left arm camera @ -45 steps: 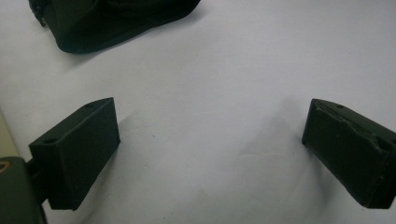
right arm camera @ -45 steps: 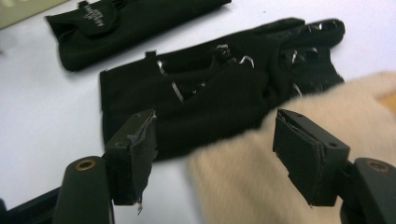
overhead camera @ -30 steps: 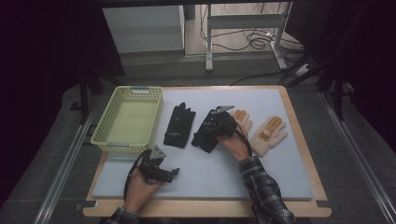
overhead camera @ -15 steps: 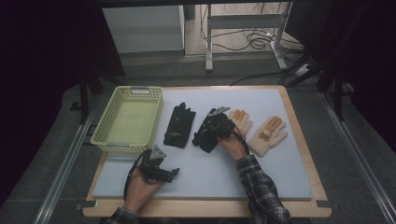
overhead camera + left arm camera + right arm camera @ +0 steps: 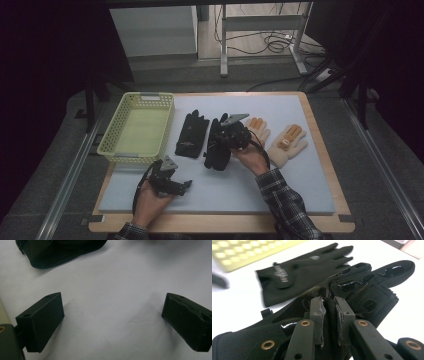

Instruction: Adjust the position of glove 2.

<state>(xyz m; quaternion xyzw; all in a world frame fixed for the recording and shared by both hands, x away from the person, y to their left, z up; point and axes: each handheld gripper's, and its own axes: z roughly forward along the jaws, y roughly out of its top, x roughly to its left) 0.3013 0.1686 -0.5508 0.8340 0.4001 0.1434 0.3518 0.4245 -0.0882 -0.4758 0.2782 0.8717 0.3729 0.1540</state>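
Note:
Two black gloves lie mid-table on the white mat [image 5: 285, 190]. My right gripper [image 5: 228, 132] [image 5: 329, 315] has just been closing, and its jaws now pinch a fold of the right-hand black glove [image 5: 217, 151] [image 5: 367, 282], raising its finger end slightly off the mat. The other black glove [image 5: 192, 134] [image 5: 299, 272] lies flat just to its left. Near the front left, my left gripper [image 5: 181, 186] [image 5: 112, 320] rests low over bare mat, jaws wide apart and nothing between them. A black glove's edge [image 5: 57, 252] lies beyond it.
A yellow-green mesh basket [image 5: 169, 127] [image 5: 249, 252] stands at the left of the table. Two beige gloves [image 5: 258, 129] [image 5: 287, 145] lie palm-up to the right of the black ones. Dark floor, rails and cables surround the table.
The right gripper closed on the right black glove and has risen a little, pulling the glove up with it. The left hand has stayed where it was.

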